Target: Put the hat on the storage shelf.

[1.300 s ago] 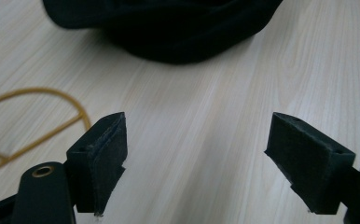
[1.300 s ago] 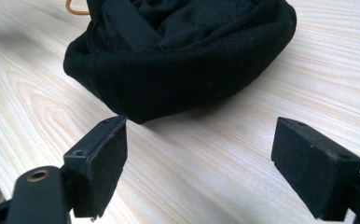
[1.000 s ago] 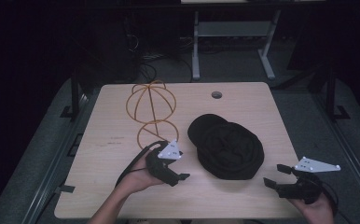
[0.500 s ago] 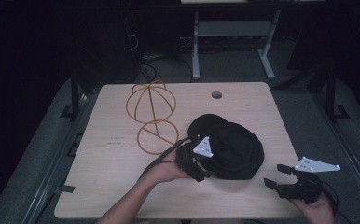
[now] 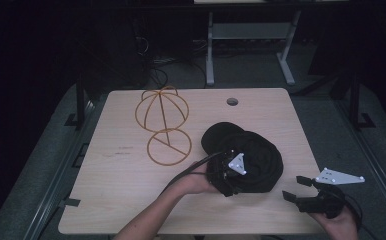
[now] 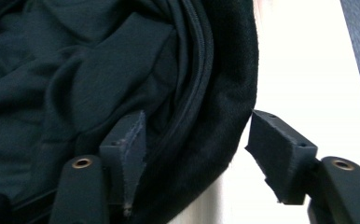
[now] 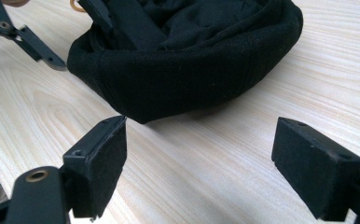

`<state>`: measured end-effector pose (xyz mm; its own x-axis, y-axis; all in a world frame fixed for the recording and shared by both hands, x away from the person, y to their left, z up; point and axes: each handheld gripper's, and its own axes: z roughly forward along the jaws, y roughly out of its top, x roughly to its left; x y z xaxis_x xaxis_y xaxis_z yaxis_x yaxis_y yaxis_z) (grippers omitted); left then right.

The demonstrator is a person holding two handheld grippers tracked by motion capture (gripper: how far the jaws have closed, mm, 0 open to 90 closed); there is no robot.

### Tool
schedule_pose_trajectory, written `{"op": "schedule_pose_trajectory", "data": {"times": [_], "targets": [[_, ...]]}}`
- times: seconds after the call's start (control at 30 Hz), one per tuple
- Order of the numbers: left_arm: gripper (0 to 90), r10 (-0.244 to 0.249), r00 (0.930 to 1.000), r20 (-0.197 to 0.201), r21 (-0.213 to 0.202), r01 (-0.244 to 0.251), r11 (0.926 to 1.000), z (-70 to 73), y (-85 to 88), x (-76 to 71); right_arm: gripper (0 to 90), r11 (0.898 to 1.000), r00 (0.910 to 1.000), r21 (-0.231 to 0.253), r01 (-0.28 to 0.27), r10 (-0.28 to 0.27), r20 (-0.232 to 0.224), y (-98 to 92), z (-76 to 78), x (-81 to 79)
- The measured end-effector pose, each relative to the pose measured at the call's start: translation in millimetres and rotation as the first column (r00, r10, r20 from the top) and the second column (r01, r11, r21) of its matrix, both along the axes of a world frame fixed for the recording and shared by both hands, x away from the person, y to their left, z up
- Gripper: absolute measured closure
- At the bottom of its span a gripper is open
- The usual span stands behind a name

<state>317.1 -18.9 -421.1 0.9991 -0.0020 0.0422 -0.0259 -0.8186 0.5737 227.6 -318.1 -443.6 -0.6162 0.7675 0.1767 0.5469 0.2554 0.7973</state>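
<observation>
The black cap [image 5: 248, 160] is lain toward the surface's right edge. Its rim is straddled by the spread left tongs [image 6: 197, 149], one jaw inside. The right tongs [image 5: 301, 192], spread and empty, are held near the front-right corner.

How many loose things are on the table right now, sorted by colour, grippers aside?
Black: 1, the hat, open side up, left gripper straddling its rim.
Yellow: 1, the wire hat stand.
Total: 2.
</observation>
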Motion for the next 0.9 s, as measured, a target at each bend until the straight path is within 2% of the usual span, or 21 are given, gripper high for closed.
{"op": "schedule_pose_trajectory", "data": {"times": [0.13,0.27,0.33,0.37,0.43,0.5,0.67,0.77,0.87,0.9], "targets": [[41.5,-0.014,0.9999,-0.002,0.028,0.014,0.9995,-6.6,-6.8,1.4,17.5,1.000,1.0000,-0.001,-0.002,0.002,0.000,1.1,-0.3,0.3],[47.8,-0.031,0.9986,0.044,0.080,0.027,0.9964,-17.0,-12.3,0.4,17.6,1.000,1.0000,-0.011,-0.009,0.009,-0.003,2.1,-0.9,0.5],[49.6,-0.035,0.9982,0.049,0.092,0.030,0.9953,-21.0,-14.7,-0.3,17.5,1.000,1.0000,-0.010,-0.008,0.008,-0.001,1.9,-0.7,0.5],[54.1,-0.036,0.9981,0.049,0.097,0.032,0.9948,-22.3,-15.6,-0.6,17.5,1.000,1.0000,-0.006,-0.001,0.001,0.002,1.6,-0.2,0.0],[56.8,-0.035,0.9980,0.053,0.092,0.030,0.9953,-23.0,-16.7,0.0,17.5,1.000,1.0000,-0.004,-0.001,0.001,0.002,1.4,-0.2,0.0],[63.3,-0.033,0.9979,0.056,0.089,0.028,0.9956,-22.3,-17.2,1.5,17.6,1.000,1.0000,-0.005,-0.002,0.002,0.001,2.0,-0.7,-0.1],[73.1,-0.050,0.9987,0.011,0.077,0.049,0.9958,-20.4,-19.5,2.6,17.6,1.000,1.0000,-0.007,-0.002,0.002,0.002,2.3,-0.4,-0.7],[75.7,-0.060,0.9982,-0.002,0.066,0.060,0.9960,-17.9,-20.0,2.5,17.5,1.000,1.0000,-0.002,0.002,-0.002,0.003,1.6,-0.5,-1.0],[76.7,-0.062,0.9978,-0.025,0.027,0.063,0.9977,-11.5,-18.8,2.6,17.6,1.000,1.0000,0.002,0.006,-0.006,0.006,1.2,0.0,-1.5],[76.9,-0.062,0.9978,-0.025,0.027,0.063,0.9977,-11.5,-18.8,2.6,17.6,1.000,1.0000,0.002,0.006,-0.006,0.006,1.2,0.0,-1.5]]}}
